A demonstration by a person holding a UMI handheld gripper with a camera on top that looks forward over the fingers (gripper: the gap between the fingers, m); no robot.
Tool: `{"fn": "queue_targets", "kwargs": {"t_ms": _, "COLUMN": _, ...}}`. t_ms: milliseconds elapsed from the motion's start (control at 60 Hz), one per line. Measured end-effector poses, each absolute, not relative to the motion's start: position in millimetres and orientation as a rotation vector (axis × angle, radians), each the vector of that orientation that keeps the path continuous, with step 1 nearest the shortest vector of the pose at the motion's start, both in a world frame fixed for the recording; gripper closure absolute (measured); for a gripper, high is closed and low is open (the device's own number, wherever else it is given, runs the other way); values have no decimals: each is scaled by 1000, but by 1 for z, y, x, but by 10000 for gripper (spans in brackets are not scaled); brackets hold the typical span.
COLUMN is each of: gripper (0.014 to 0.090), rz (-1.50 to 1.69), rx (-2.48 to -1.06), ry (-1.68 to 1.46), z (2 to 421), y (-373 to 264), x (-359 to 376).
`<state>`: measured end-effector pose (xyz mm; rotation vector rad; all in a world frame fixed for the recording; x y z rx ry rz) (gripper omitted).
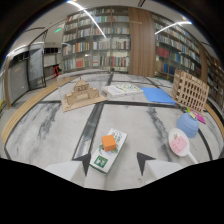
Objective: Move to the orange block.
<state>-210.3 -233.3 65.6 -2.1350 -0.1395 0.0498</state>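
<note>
The orange block (109,142) is a small cube resting on a white and green booklet (109,150) on the marble table. It lies just ahead of my gripper (114,162), slightly toward the left finger (83,163). The right finger (145,161) is well apart from the left one, so the gripper stands open with nothing pressed between the fingers. The near end of the booklet reaches into the gap between the fingertips.
A wooden building model (80,95) stands far left, a wooden lattice model (190,91) far right. White papers (123,90) and a blue sheet (158,95) lie at the back. A blue cup (188,124) and a pink round fan (179,143) sit right of the fingers.
</note>
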Motion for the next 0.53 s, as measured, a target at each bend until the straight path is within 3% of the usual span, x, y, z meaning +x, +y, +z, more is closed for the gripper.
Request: {"fn": "queue_targets", "kwargs": {"t_ms": 533, "gripper": 183, "rz": 40, "rx": -2159, "ry": -121, "z": 46, "y": -210, "x": -211}}
